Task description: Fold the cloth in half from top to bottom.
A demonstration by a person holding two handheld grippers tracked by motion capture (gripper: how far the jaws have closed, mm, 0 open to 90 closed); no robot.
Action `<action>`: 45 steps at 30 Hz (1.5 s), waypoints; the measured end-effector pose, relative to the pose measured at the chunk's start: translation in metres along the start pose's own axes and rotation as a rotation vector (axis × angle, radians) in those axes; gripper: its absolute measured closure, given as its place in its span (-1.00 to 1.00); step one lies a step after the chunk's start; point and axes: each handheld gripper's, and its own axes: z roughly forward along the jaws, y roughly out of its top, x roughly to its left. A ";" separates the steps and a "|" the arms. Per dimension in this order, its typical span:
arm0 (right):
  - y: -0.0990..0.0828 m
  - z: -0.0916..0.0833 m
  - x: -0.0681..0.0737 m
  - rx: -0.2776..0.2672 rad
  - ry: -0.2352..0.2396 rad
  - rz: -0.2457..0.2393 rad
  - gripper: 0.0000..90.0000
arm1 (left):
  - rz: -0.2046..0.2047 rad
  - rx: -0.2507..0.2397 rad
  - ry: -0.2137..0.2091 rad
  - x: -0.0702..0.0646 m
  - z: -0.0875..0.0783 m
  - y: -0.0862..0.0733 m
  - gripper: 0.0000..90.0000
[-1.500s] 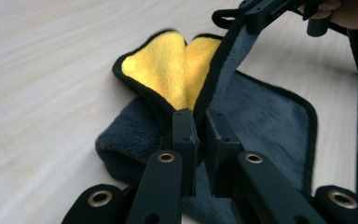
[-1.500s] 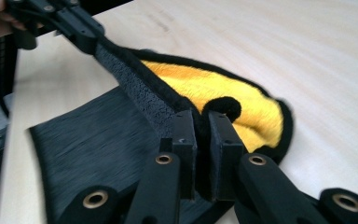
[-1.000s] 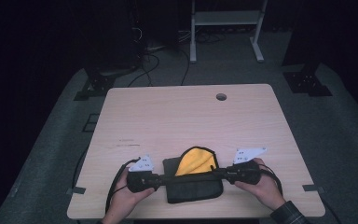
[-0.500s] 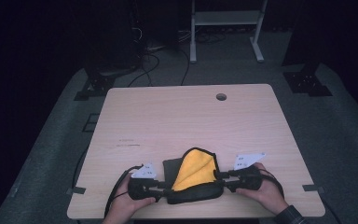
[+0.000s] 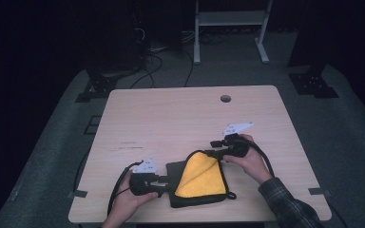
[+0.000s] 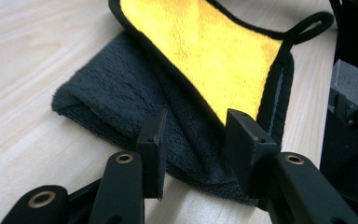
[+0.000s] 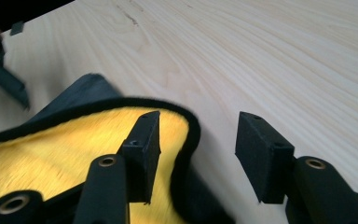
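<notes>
Lying folded near the front edge of the pale wooden table [image 5: 171, 118], a little right of its middle: a cloth [image 5: 197, 180], dark grey outside, yellow inside, with a black hem and a small loop at its front right corner. Resting at the cloth's left edge, the left gripper [image 6: 193, 135], jaws just opened and parted, dark pile between them but not pressed by the pads [image 6: 151, 140]. Hovering at the cloth's far right corner, the right gripper [image 7: 196, 149], jaws likewise just opened, clamped on nothing, one pad above the yellow face, the other above bare wood. Set into the far edge, right of centre, a round hole [image 5: 225, 98]. Beyond the table, grey carpet [image 5: 351, 118], a white metal frame [image 5: 228, 19], black cables [image 5: 157, 61] and dark stand feet [image 5: 313, 85] in a dim room.
</notes>
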 end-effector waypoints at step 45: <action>-0.075 -0.058 0.056 0.169 0.361 -0.130 0.46 | 0.000 0.077 0.002 -0.004 0.009 -0.008 0.07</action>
